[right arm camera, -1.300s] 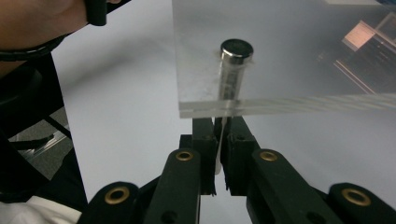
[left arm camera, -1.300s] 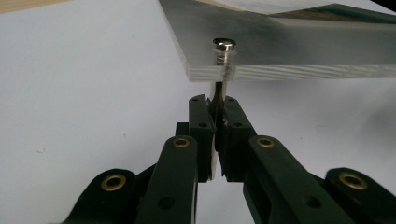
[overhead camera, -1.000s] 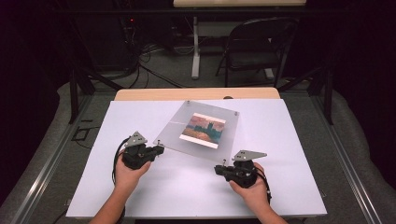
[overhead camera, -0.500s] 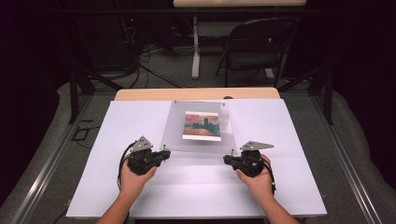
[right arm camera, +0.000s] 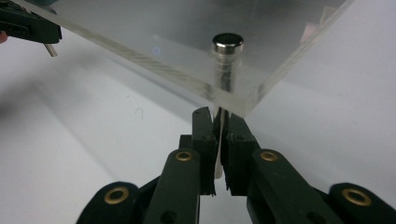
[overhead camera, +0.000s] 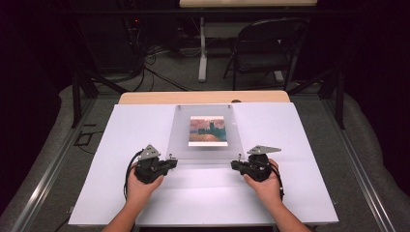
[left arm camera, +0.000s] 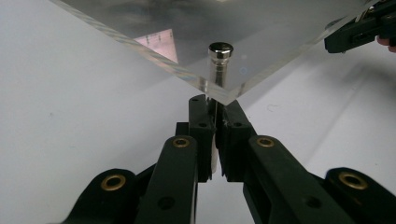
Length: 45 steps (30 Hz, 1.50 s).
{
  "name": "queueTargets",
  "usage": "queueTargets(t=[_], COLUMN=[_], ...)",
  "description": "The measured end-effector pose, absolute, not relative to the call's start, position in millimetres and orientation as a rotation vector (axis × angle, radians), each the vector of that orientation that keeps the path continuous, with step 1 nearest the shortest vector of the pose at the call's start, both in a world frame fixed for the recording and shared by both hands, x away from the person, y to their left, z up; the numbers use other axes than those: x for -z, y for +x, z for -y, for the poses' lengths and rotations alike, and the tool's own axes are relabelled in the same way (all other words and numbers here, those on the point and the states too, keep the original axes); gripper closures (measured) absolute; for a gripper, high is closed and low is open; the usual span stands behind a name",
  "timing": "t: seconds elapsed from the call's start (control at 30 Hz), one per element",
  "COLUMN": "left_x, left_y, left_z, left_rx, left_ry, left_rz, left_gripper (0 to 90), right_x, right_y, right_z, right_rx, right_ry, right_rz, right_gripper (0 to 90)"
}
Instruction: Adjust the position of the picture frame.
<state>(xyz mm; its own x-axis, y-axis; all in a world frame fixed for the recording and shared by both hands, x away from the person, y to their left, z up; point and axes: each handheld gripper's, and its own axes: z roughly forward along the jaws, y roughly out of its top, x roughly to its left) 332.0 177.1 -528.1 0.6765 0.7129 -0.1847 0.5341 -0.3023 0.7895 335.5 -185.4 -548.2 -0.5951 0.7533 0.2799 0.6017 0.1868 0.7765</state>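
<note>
A clear acrylic panel with a small painted picture in its middle lies square on the white table. A metal standoff pin passes through each near corner. My left gripper is at the near-left corner, and in the left gripper view it is shut on the pin's lower end under the panel. At the near-right corner my right gripper is likewise shut on the pin there. The near edge is held a little above the table.
The white table top has bare room to both sides of the panel and in front of it. A wooden table edge lies behind. Further back stand a folding chair and floor cables. Metal rails flank the table.
The panel was skewed, with its right side turned away. It has swung round and now lies square to the table. Both grippers moved with its near corners, the right one inward and forward.
</note>
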Motion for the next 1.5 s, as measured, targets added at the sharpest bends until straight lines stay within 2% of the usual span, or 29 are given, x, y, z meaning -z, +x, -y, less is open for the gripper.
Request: queueTargets(t=[0.43, 1.5], left_x=[534.6, 540.9], left_y=[349.0, 348.9], left_z=[-172.7, -170.7], left_rx=[-0.24, -0.221], left_ry=[1.957, 1.969], left_rz=[-0.996, -1.016], left_gripper=[85.0, 84.8], right_x=[547.2, 552.1], right_y=[349.8, 348.7], right_z=[186.4, 186.1], right_rx=[-1.364, -1.334], right_ry=[1.338, 1.327], right_rz=[-2.244, -2.236], right_gripper=[84.9, 84.5])
